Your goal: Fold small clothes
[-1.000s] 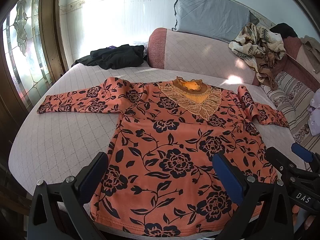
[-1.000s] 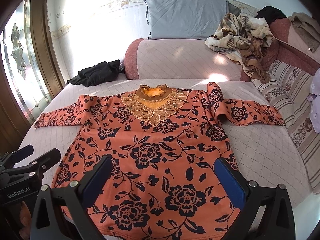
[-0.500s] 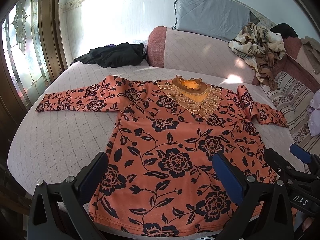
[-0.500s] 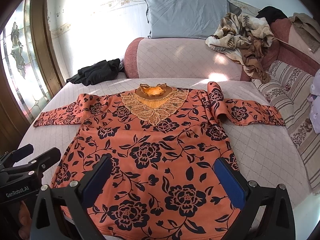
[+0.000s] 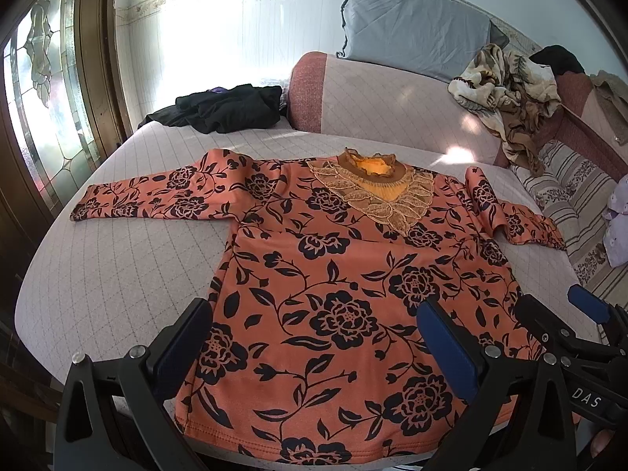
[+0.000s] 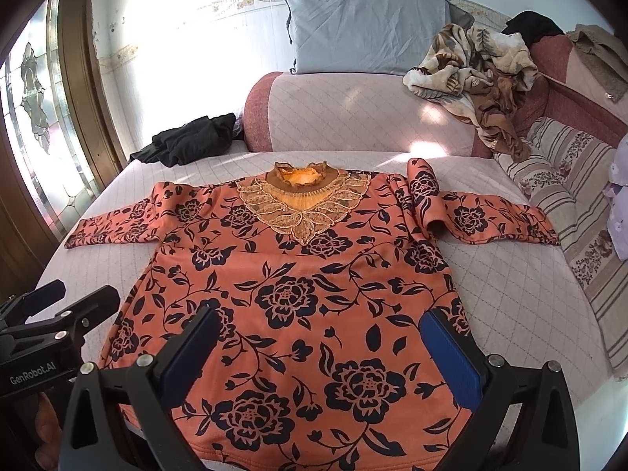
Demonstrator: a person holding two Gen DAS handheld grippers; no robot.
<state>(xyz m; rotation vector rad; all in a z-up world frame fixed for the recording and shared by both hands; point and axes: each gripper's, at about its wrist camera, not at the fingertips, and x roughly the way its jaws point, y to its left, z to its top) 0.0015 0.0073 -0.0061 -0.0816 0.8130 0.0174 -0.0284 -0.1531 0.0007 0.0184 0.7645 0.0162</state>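
Floral blouse (image 5: pixel 345 298) lies flat, unfolded, on quilted bed (image 5: pixel 117 274).
Hem nearest both grippers, collar farthest; left gripper (image 5: pixel 314 345) and right gripper (image 6: pixel 325 349) hover, jaws apart, empty.

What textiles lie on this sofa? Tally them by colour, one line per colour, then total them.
Orange floral: 1, the spread-out top
Black: 2, the heap by the window and the one on the far sofa back
Grey: 1, the pillow
Cream and brown: 1, the crumpled blanket
Lilac: 1, the cloth at the right edge
Total: 6
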